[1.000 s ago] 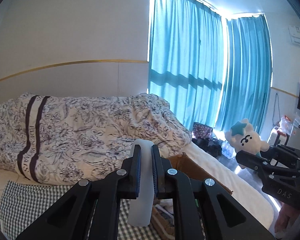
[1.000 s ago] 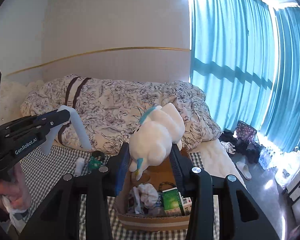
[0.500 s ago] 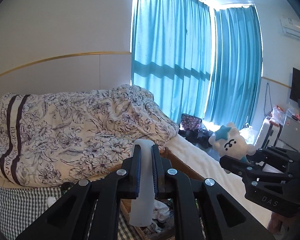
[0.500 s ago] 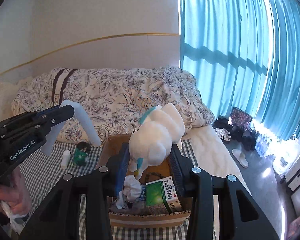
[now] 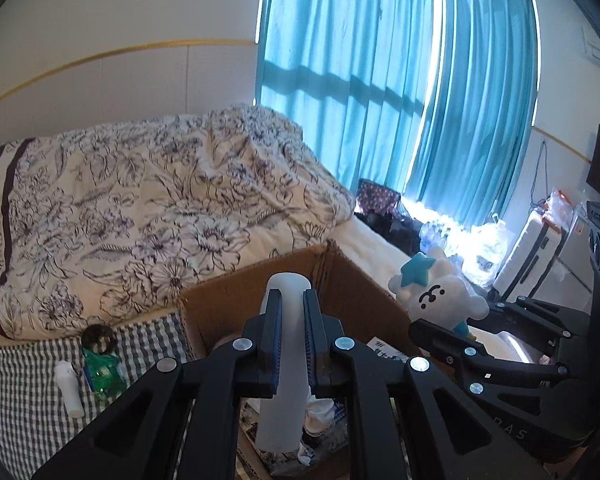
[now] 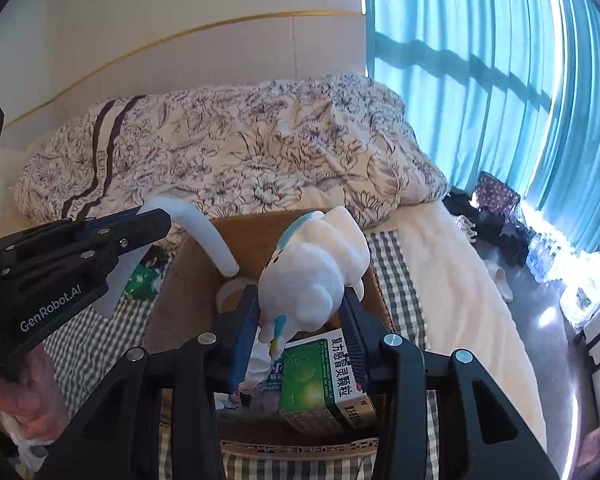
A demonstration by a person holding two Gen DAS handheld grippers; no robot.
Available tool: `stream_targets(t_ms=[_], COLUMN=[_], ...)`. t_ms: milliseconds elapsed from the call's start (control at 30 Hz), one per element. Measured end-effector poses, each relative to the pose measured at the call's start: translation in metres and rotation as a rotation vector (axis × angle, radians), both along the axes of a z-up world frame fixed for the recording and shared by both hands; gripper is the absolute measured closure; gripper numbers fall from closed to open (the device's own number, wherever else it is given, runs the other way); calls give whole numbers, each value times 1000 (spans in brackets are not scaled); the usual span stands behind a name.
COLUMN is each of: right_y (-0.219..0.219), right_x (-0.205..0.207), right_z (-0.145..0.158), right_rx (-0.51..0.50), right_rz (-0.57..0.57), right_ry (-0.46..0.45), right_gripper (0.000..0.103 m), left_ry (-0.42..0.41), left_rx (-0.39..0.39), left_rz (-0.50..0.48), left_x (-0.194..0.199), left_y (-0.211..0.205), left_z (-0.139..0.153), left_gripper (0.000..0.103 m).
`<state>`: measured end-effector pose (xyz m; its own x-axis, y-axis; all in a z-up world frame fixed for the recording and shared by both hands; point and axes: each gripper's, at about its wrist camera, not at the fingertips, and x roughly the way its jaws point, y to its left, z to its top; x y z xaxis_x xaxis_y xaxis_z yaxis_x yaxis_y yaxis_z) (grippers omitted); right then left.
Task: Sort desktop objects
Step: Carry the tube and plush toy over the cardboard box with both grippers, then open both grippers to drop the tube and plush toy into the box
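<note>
My left gripper (image 5: 290, 312) is shut on a translucent white tube (image 5: 283, 400), held over the open cardboard box (image 5: 236, 304). The same tube (image 6: 208, 236) and left gripper (image 6: 152, 220) show at the left of the right wrist view, above the box's left side. My right gripper (image 6: 300, 320) is shut on a white plush toy (image 6: 316, 264) with a teal star, held above the box (image 6: 380, 300). The plush (image 5: 436, 296) appears at the right in the left wrist view. Inside the box lie a green medicine carton (image 6: 328, 384) and crumpled white paper.
The box stands on a checked cloth (image 5: 16, 392) on a bed, with a flowered duvet (image 5: 140, 216) behind. A small white bottle (image 5: 70, 388) and a green packet (image 5: 102, 372) lie left of the box. Teal curtains, bags and floor are to the right. A hand (image 6: 20, 400) holds the left gripper.
Both grippers have tilted down and moved closer over the box; the box interior fills more of each view. The tube and the plush stay gripped.
</note>
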<state>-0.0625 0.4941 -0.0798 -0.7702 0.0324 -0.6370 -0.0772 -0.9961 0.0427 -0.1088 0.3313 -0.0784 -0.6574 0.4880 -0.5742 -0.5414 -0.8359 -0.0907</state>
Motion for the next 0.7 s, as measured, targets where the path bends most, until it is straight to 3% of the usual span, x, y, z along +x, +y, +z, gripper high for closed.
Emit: stream_targets(t_ms=[400, 700], right_y=[14, 18], right_x=[-31, -39], right_z=[-40, -52], right_rx=[-15, -15], right_rz=[19, 14], right_ry=[-67, -116], right_gripper=[63, 63], left_ry=[-123, -160], left_rx=[-84, -111], left_rz=[-2, -1], left_x=[-37, -42], left_y=[27, 34], left_z=[-55, -71], left_gripper=[93, 89])
